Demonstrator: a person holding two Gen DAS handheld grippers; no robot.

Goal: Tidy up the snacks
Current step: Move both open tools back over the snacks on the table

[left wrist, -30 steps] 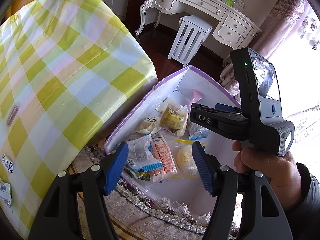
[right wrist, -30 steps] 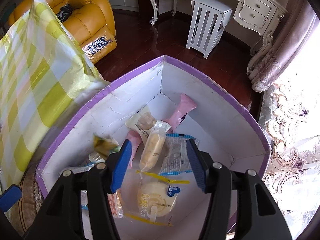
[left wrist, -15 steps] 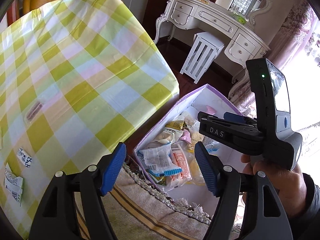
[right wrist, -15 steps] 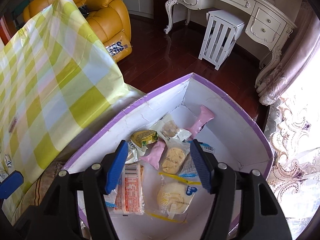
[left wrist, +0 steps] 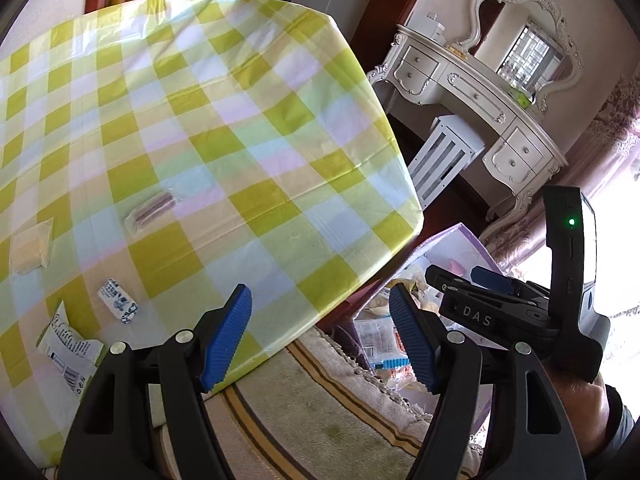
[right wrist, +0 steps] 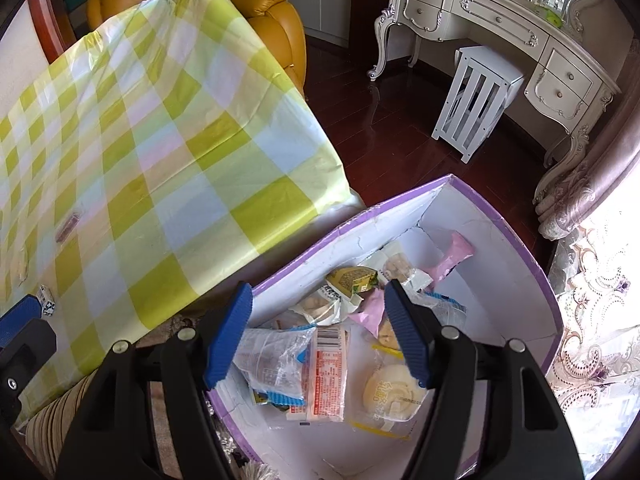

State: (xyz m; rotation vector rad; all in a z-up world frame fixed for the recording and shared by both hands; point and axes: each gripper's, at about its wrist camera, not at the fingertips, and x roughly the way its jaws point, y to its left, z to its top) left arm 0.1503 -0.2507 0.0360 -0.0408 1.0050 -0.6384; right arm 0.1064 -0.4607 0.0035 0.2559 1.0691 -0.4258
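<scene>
The left gripper hung empty over the tabletop edge at lower centre of its view, fingers apart with nothing between them. The right gripper hovered over the purple-rimmed box at lower right of its view, its fingers opening, and no packet was pinched between them.

Four snacks showed on the tabletop in the left wrist view: a clear-wrapped dark stick at left of centre, a pale yellow sachet at the far left edge, a small blue-and-white packet lower left, and a white-and-green pouch at the bottom left. All lay well apart from one another.

Inside the box sat a jumbled heap, too overlapped for a sure count; I could pick out a round bun in clear film, a red-printed pack and a pink wrapper.

By my reading these were light, soft and crinkly, with slick film. The stick looked best pinched across its narrow middle; the flat sachet probably wanted a grip at a sealed edge, gently, since the contents may crush.
</scene>
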